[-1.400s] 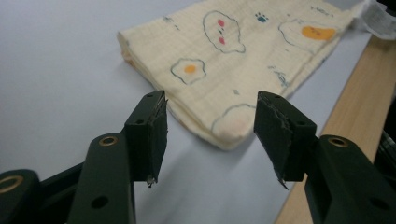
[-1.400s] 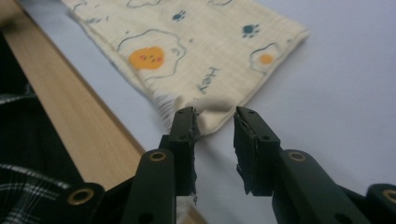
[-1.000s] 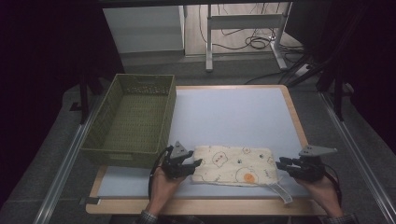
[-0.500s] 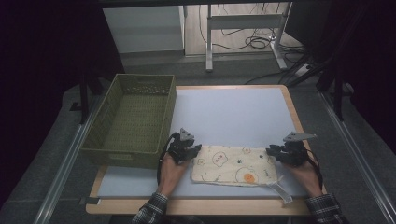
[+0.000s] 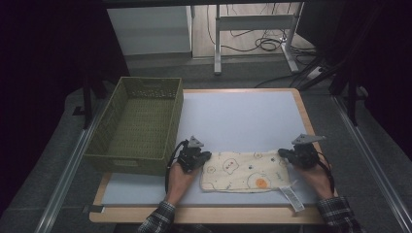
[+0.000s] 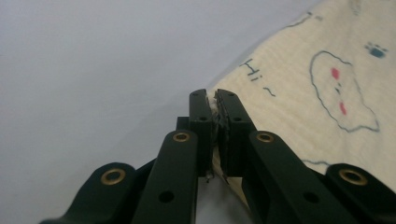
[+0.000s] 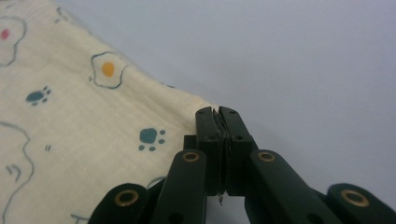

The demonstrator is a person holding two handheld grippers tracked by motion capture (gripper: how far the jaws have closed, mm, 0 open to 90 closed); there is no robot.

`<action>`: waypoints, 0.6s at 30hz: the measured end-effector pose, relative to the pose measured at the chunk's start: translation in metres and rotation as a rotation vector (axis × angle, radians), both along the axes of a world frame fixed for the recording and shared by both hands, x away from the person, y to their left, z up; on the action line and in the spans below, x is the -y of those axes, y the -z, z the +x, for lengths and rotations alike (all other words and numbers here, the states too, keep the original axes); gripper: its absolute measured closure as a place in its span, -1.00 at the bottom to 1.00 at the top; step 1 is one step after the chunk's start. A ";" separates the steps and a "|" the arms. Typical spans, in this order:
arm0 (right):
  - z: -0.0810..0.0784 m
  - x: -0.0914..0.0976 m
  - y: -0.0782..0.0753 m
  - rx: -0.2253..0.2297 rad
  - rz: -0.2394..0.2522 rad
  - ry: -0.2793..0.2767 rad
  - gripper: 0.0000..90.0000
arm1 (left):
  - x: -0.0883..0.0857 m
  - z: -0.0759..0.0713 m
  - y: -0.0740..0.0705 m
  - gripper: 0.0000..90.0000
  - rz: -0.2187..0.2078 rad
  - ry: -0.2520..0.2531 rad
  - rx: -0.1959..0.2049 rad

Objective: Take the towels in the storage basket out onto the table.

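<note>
Both far corners of the cloth pinched, ready to lift and fold.

The left hand-held gripper [image 6: 215, 100] is clenched on the far-left corner of the cloth [image 5: 245, 171], the right hand-held gripper [image 7: 218, 114] likewise on the far-right corner; their jaws have just been closing. The cloth lies flat at the near edge of the surface [image 5: 243, 116], beside the basket [image 5: 138, 126]. Raise both corners together, level and taut. How deep each bite goes is hidden between the pads.
</note>
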State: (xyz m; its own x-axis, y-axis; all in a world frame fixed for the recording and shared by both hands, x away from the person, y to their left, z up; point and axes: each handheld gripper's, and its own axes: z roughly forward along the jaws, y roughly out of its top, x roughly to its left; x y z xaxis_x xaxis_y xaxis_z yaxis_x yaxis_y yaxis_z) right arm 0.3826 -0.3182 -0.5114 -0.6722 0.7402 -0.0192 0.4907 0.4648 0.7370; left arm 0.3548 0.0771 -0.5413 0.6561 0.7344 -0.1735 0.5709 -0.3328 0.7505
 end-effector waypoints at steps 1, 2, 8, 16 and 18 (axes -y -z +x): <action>0.005 0.001 0.000 0.000 0.000 0.006 0.95 | 0.001 -0.002 0.000 0.90 -0.006 0.007 0.000; 0.010 0.002 -0.001 0.000 -0.004 0.011 0.95 | 0.003 -0.004 -0.001 0.90 -0.009 0.013 0.001; 0.041 0.001 -0.002 -0.007 -0.007 0.047 0.94 | 0.012 -0.015 -0.010 0.89 0.031 0.032 0.054; 0.034 0.003 -0.005 -0.008 0.022 0.047 0.68 | 0.014 -0.001 -0.006 0.42 0.095 0.026 0.060; 0.030 0.008 -0.008 -0.008 0.030 0.050 0.57 | 0.016 0.001 -0.003 0.32 0.139 0.019 0.081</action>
State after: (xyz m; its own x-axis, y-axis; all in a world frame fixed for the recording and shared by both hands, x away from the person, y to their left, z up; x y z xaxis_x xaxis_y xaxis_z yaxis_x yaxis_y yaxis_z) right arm 0.4131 -0.3263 -0.5032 -0.6343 0.7730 0.0088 0.5186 0.4171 0.7464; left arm 0.3556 0.0607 -0.5386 0.6775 0.7353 -0.0172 0.5030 -0.4462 0.7402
